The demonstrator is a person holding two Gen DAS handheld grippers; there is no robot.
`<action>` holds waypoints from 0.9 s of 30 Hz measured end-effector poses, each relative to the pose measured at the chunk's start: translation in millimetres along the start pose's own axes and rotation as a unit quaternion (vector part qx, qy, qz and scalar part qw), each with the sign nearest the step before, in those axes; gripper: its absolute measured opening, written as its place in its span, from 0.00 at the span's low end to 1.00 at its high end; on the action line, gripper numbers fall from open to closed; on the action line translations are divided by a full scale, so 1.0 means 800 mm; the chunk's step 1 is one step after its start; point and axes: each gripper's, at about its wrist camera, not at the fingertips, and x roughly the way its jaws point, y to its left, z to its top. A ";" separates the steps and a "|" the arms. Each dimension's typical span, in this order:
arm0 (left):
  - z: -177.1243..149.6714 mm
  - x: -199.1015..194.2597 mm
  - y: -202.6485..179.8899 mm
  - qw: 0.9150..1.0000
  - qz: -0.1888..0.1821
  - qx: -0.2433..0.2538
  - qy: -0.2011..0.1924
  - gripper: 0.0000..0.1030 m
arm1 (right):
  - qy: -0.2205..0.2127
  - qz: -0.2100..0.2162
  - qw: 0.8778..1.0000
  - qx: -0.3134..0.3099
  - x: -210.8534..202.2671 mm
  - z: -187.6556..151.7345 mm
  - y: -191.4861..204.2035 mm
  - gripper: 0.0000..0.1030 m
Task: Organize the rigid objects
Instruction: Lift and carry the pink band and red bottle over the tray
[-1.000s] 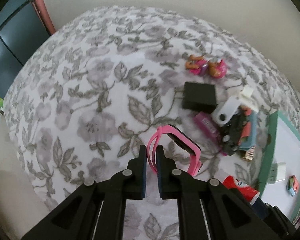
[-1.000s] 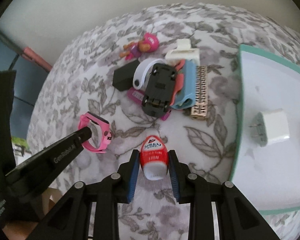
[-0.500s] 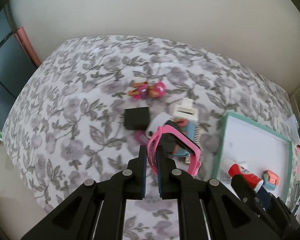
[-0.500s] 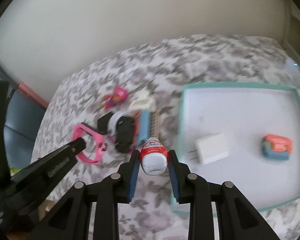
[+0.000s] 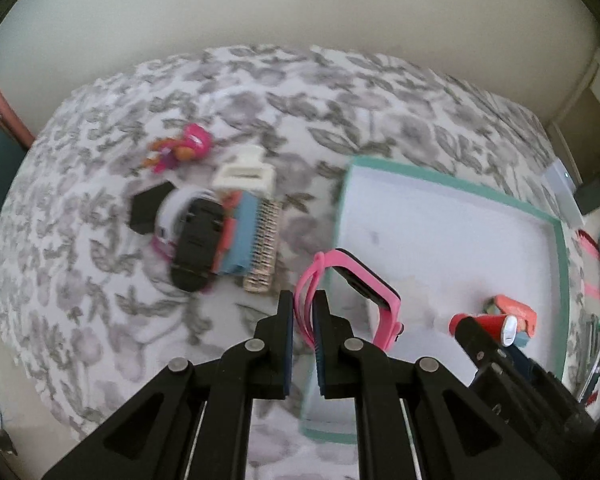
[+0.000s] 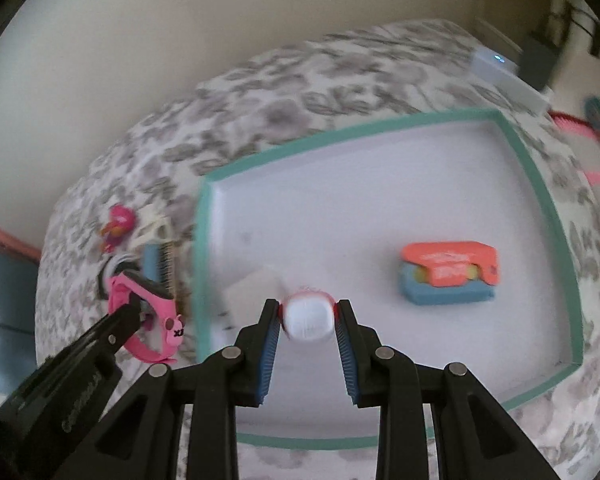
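Leftmost, on the grey floral-print bed cover (image 5: 100, 264): a small pink-capped toy figure (image 5: 180, 150), lying near the cover's far side.

Next, just right of it: a loose pile of rigid items. It holds a black block (image 5: 148, 210), a white band (image 5: 172, 208), a black car-shaped piece (image 5: 198, 250), a blue and coral case (image 5: 240, 240), a gold comb-like strip (image 5: 264, 248) and a white clip (image 5: 246, 174). Pieces touch and overlap; blur hides finer detail.

Centre: left tongs (image 5: 303, 300), closed narrowly on the strap of a pink watch (image 5: 352, 292). The watch hangs lifted above the left rim of the tray, its dark face turned up and right. The right wrist view shows the same watch (image 6: 148, 308) pinched at the tip of the left tongs (image 6: 134, 310), beside the tray's left rim.

Right of centre: a shallow white tray with teal rim (image 6: 520, 152), resting on the bed cover. Inside it lie a white plug adapter (image 6: 252, 292), partly hidden, and a coral and blue box (image 6: 448, 276) toward the right side.

Over the tray: right tongs (image 6: 308, 316), gripping a red bottle with white cap (image 6: 308, 318), cap end toward the camera. The left wrist view shows that bottle (image 5: 488, 324) above the tray's near right part.

Far right, beyond the tray: a white device (image 6: 504, 76) with a small blue light.
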 end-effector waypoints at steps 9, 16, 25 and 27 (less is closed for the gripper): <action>-0.011 0.023 -0.015 0.999 -0.024 0.013 0.029 0.09 | 0.000 0.000 1.000 0.023 -0.002 0.006 -0.029 0.30; -0.020 0.036 -0.017 0.998 -0.031 0.023 0.053 0.09 | 0.007 -0.006 1.000 0.008 -0.001 0.002 -0.026 0.30; -0.024 0.047 -0.019 0.996 -0.039 0.031 0.077 0.10 | 0.028 -0.006 1.000 0.010 0.002 -0.005 -0.030 0.30; -0.024 0.048 -0.020 0.996 -0.034 0.035 0.080 0.11 | 0.042 -0.017 0.999 0.009 0.009 -0.008 -0.030 0.30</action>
